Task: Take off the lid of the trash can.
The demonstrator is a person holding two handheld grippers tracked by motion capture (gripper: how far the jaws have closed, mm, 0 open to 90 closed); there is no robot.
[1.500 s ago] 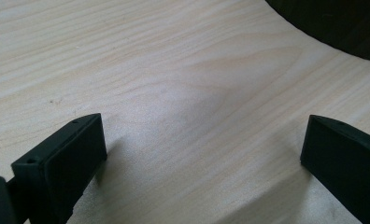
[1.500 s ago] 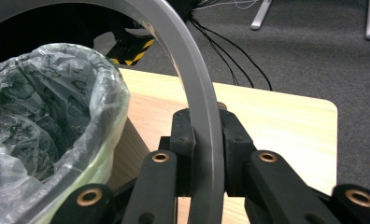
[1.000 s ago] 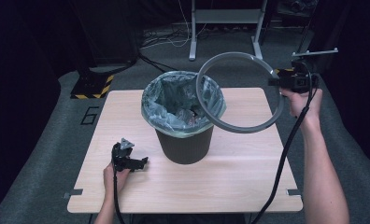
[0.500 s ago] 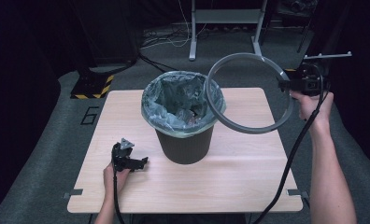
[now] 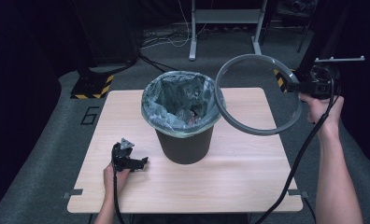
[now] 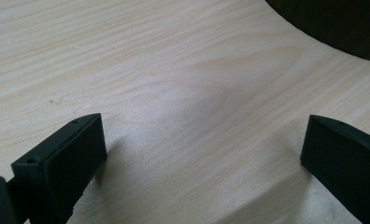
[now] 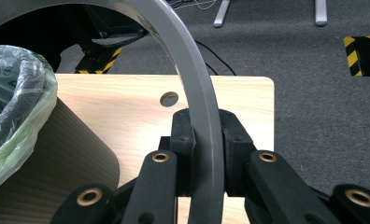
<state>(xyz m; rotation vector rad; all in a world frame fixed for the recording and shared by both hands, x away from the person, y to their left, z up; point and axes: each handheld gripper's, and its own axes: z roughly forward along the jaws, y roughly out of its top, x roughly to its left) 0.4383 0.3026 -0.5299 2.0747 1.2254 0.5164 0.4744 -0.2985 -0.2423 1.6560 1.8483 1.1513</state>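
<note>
A dark ribbed bin lined with a pale plastic bag stands mid-table and holds crumpled rubbish. My right gripper is shut on a large grey ring, held in the air to the right of the bin, tilted, its left arc just over the bin's rim. In the right gripper view the ring runs up between the closed jaws of the right gripper, the bin at left. My left gripper rests on the table left of the bin. Its jaws stand wide apart over bare wood, left gripper holding nothing.
The light wooden table has a small round hole near its far right corner. Grey carpet surrounds it, with black-and-yellow striped stand feet and a metal frame leg beyond the far edge. Cables trail from both grippers.
My right hand has carried the ring rightward, away from the bin, so it overlaps the bin's mouth less than before. The left hand and gripper have stayed put.
</note>
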